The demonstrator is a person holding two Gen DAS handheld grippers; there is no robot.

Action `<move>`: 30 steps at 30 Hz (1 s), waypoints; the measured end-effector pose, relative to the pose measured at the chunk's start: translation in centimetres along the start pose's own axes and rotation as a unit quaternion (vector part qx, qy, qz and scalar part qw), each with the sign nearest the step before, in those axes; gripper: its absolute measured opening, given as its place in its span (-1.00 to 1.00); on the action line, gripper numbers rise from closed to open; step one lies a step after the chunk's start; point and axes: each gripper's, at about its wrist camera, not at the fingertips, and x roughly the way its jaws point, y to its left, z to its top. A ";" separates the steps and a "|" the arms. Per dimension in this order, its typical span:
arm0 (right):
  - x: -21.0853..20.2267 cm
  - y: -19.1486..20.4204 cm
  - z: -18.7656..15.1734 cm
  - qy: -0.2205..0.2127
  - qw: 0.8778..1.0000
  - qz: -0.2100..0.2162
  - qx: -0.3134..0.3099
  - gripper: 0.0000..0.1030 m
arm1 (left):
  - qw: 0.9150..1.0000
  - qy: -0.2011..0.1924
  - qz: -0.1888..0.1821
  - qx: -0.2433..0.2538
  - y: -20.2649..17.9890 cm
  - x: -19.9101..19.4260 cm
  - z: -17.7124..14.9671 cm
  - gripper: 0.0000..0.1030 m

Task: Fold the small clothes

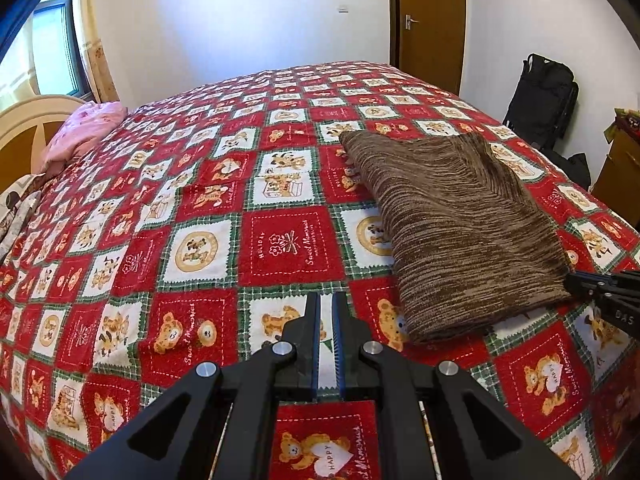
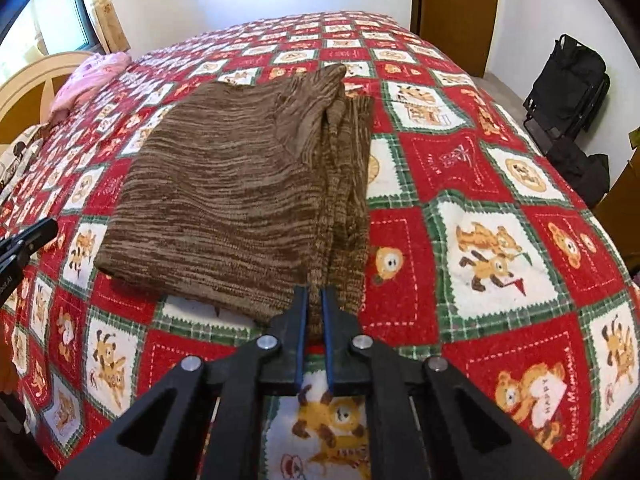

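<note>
A brown striped knit garment [image 1: 452,216] lies folded into a rough rectangle on the red bear-print bedspread [image 1: 200,184]; it also shows in the right wrist view [image 2: 240,184]. My left gripper [image 1: 327,300] is shut and empty, hovering over the bedspread to the left of the garment's near corner. My right gripper [image 2: 315,294] is nearly shut at the garment's near edge, with knit fabric showing between its fingertips. The right gripper also shows at the right edge of the left wrist view [image 1: 576,280]. The left gripper shows at the left edge of the right wrist view [image 2: 44,228].
A pink cloth [image 1: 86,132] lies by the cream headboard [image 1: 28,120] at the far left. A brown door [image 1: 430,20] stands beyond the bed. Black bags [image 1: 540,100] sit on the floor at the right, near a wooden cabinet [image 1: 618,172].
</note>
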 end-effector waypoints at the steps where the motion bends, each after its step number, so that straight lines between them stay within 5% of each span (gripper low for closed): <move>1: -0.4 0.0 0.1 0.000 1.000 0.000 -0.002 -0.74 | 1.000 -0.001 -0.001 -0.002 0.2 0.0 0.0 -0.89; 6: -4.3 0.3 1.7 -0.070 0.997 -0.018 -0.020 -0.72 | 1.000 0.003 -0.014 -0.023 1.3 1.3 0.9 -0.89; 8: -4.5 0.4 3.1 -0.087 0.996 -0.007 -0.016 -0.39 | 0.999 -0.004 -0.021 -0.033 1.2 1.8 1.8 -0.89; 11: -3.2 1.5 5.6 -0.111 0.994 0.001 -0.017 -0.30 | 1.000 -0.015 -0.019 -0.015 -0.3 2.4 2.7 -0.89; 15: 0.6 3.5 7.8 -0.097 0.994 0.018 -0.038 -0.42 | 1.000 -0.011 -0.008 0.013 -3.3 3.8 3.2 -0.88; 17: 2.7 4.2 8.1 -0.084 0.995 -0.006 -0.060 -0.77 | 1.000 0.000 -0.005 0.018 -4.3 4.6 3.1 -0.89; 20: 6.3 2.0 8.3 -0.040 0.997 -0.053 -0.037 -0.89 | 0.999 0.032 0.008 0.038 -6.0 6.6 3.0 -0.88; 24: 6.4 -1.2 8.3 -0.051 0.996 -0.072 0.018 -0.80 | 0.996 0.049 0.038 0.066 -7.1 7.9 2.6 -0.88; 25: 6.3 -1.7 8.3 -0.049 0.996 -0.072 0.028 -0.57 | 0.995 0.051 0.044 0.070 -7.2 8.1 2.6 -0.88; 30: 3.4 -3.2 6.8 -0.086 0.993 -0.004 0.081 -0.50 | 0.996 0.045 0.047 0.068 -6.8 7.6 2.7 -0.88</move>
